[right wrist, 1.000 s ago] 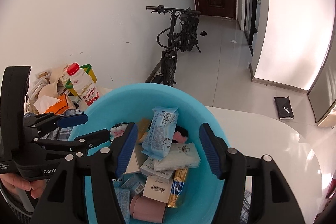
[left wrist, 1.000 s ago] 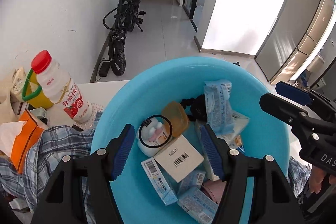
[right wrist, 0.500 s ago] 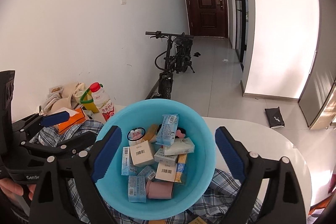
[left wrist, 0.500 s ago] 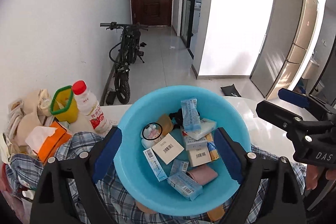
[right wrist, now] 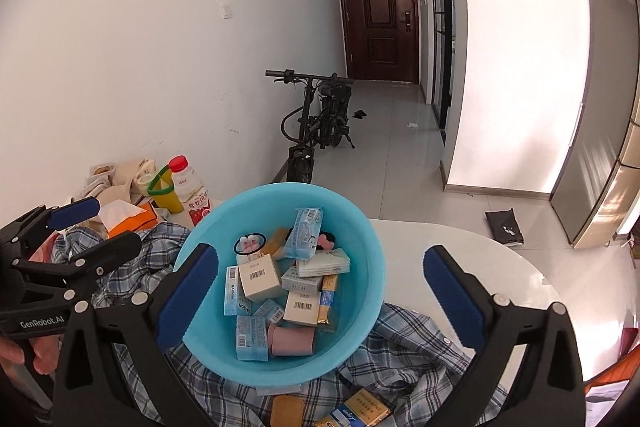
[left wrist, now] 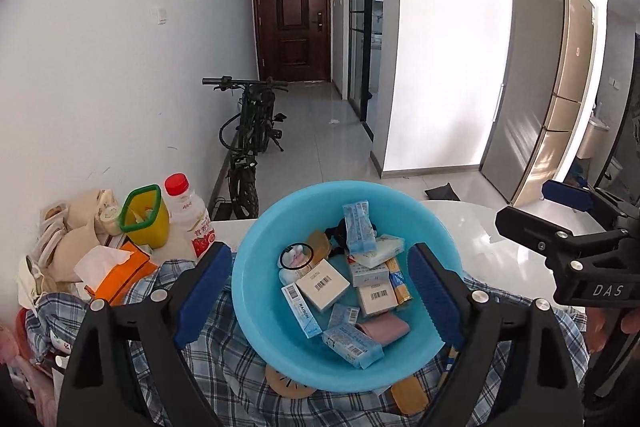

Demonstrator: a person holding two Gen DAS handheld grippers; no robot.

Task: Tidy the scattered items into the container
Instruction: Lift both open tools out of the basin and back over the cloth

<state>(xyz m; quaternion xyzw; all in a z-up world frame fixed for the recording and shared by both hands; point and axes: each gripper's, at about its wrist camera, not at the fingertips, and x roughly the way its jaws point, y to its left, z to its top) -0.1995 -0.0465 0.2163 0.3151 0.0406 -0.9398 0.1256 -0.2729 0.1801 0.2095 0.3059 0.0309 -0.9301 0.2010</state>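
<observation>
Both grippers hang empty over the blue basin [left wrist: 256, 291], the left gripper [left wrist: 320, 291] spread, the right gripper [right wrist: 320, 295] widening. Next pick-up, likely: the yellow packet [right wrist: 360, 409] on the plaid shirt [right wrist: 416, 359] at the basin's six o'clock.

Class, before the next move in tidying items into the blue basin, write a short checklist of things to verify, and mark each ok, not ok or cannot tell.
1. Left gripper open and empty: ok.
2. Right gripper empty, its jaws opening: ok.
3. Basin upright on the checked cloth: ok.
4. All items in the basin: not ok; a yellow pack and a tan piece lie outside on the cloth.
5. Room left in the basin: ok.
6. More items hidden under the cloth: cannot tell.
</observation>
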